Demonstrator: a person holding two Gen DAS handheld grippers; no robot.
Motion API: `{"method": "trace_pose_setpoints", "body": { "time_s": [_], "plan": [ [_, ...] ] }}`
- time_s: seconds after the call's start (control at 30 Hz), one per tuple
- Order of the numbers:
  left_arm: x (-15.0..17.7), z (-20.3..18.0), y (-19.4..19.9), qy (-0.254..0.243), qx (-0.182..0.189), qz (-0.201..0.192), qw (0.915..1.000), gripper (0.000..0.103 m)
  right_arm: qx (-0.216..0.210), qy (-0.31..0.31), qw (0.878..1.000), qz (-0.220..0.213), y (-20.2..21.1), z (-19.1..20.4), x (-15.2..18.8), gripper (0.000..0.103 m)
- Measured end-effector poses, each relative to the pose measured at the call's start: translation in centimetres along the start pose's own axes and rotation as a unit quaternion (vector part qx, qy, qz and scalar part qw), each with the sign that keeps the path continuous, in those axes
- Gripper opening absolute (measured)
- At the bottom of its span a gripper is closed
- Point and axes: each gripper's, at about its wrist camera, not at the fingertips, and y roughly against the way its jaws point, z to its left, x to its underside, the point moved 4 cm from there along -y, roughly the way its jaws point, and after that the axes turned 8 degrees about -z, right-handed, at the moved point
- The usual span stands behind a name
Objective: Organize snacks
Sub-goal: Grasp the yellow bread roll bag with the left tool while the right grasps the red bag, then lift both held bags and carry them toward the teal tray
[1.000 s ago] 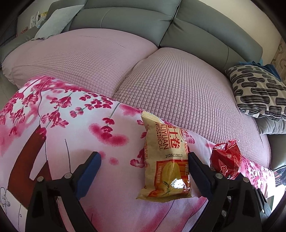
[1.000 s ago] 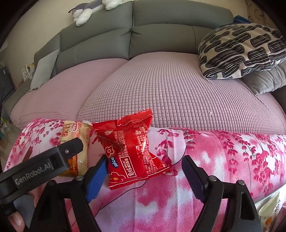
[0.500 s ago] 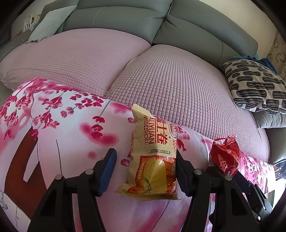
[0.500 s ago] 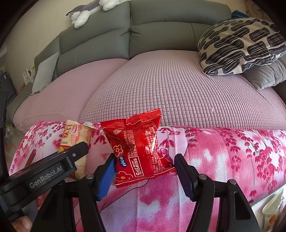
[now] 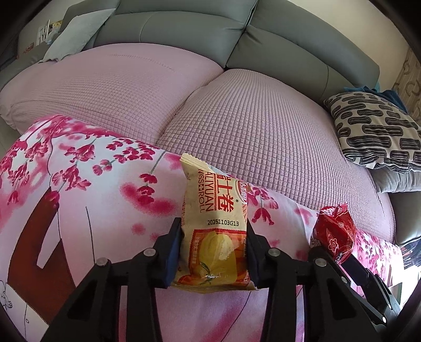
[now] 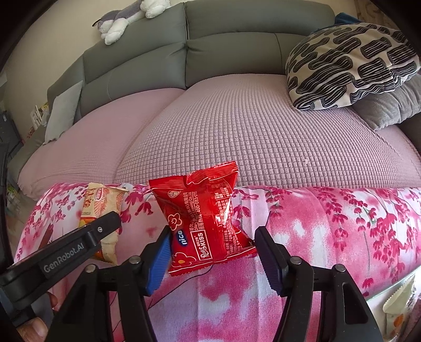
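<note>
Behind everything runs a grey sofa (image 5: 184, 29), its seat under a pink quilted cover (image 5: 250, 126), with a black-and-white cushion (image 6: 350, 63) at the right end and a plush toy (image 6: 126, 18) along the backrest. Nearer the cameras lies a floral cloth (image 5: 79, 189), pink blossoms on white, and both snacks sit on it side by side. The yellow packet (image 5: 215, 226) lies with its long axis running away from the left gripper (image 5: 213, 250), crimped end pointing toward the sofa; the jaws have just been closing, and both pads now press its near end from either side, so it looks gripped across its width. The red packet (image 6: 205, 223) lies to the right of the yellow one, squarish and crinkled, directly ahead of the right gripper (image 6: 211, 256), which is the nearer hand to it. Those jaws have just been narrowing; the left pad touches or nearly touches the packet's edge, while the right pad stands just clear of the foil, so I would call this one not yet held, though glare on the wrapper makes that contact hard to read. At the lower right corner of the right view another pale packet (image 6: 400, 307) is partly visible.
</note>
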Motion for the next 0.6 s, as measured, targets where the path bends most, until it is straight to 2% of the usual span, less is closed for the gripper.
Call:
{"method": "trace_pose_setpoints", "body": {
  "time_s": [0.17, 0.3, 0.6],
  "plan": [
    [-0.4, -0.4, 1.0, -0.005, 0.007, -0.010, 0.9999, 0.043, -0.001, 0.003, 1.000, -0.007, 0.7, 0.1, -0.4, 0.056],
    [-0.9, -0.8, 2.3, -0.008, 0.017, -0.023, 0.9996, 0.043, 0.001, 0.002, 1.000, -0.014, 1.6, 0.0, -0.9, 0.056],
    [-2.4, -2.0, 7.3, -0.028, 0.033, -0.081, 0.9958, 0.043, 0.005, -0.008, 0.997, -0.080, 6.9, -0.9, -3.3, 0.056]
  ]
}}
